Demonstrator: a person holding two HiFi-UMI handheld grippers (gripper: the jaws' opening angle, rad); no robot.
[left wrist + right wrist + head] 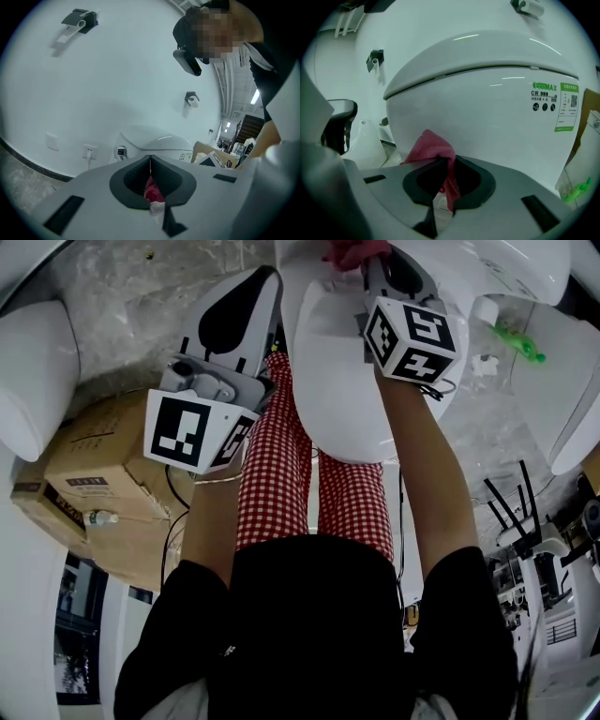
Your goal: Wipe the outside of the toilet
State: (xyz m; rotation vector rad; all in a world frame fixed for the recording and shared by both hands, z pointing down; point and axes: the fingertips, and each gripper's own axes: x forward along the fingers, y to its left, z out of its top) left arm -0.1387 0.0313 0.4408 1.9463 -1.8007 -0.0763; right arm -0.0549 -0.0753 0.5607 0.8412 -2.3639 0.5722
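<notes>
**Right claw pins pink cloth to the toilet shell**

Nearest, the person's arms reach down either side of red-checked trousers. The left gripper hangs left of the toilet, its jaws met at the tips. A red scrap shows in the slit, and I cannot tell what it is. A cardboard box crowds that side. The right gripper is clamped on the pink cloth, which presses against the toilet's curved shell below the lid seam. Only the right gripper view shows the label on the toilet's right. Mottled grey floor lies beyond its left.
</notes>
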